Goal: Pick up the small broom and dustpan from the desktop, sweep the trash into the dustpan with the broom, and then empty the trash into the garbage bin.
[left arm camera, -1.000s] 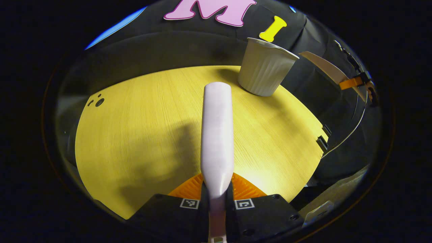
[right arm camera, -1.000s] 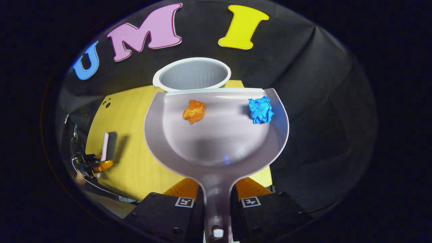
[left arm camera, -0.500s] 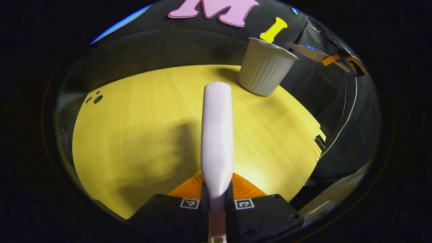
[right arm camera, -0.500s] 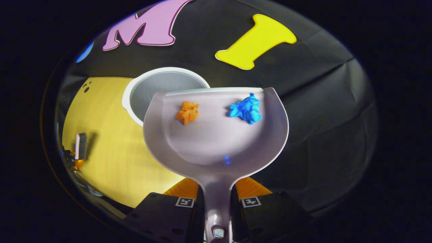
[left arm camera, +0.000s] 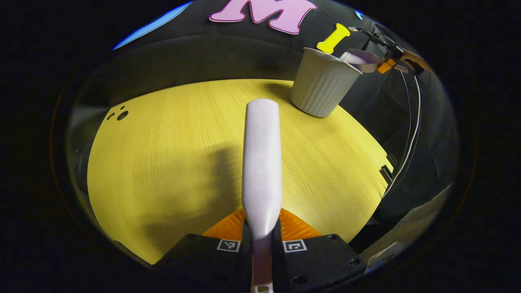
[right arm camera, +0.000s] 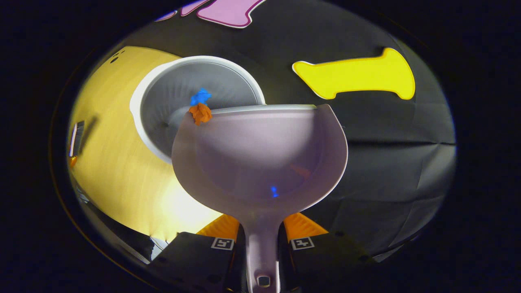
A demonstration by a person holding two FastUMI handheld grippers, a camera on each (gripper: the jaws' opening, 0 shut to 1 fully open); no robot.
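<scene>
Pale lilac plastic is filling the middle of the right gripper view, where the right gripper (right arm camera: pixel 262 243) is clamping its two fingers tight on the handle of the dustpan (right arm camera: pixel 260 150). The pan is now tipping over the white ribbed garbage bin (right arm camera: pixel 163 97), which sits at the far right corner of the yellow desktop (right arm camera: pixel 110 162). Half a second ago the orange paper ball (right arm camera: pixel 200 112) and the blue paper ball (right arm camera: pixel 200 97) were lying apart on the pan's floor; now the orange one is sitting at the pan's front lip on its left side, and the blue one is showing just past that lip, inside the bin's mouth. The bin is also looming larger and closer than before.

In the left gripper view, the left gripper (left arm camera: pixel 261 244) is pinching the handle of the small broom (left arm camera: pixel 261 162), holding it over the near part of the desktop, much where it was. Far right, the dustpan (left arm camera: pixel 360 59) is now overlapping the bin's rim (left arm camera: pixel 327 61), having been apart from it earlier.
</scene>
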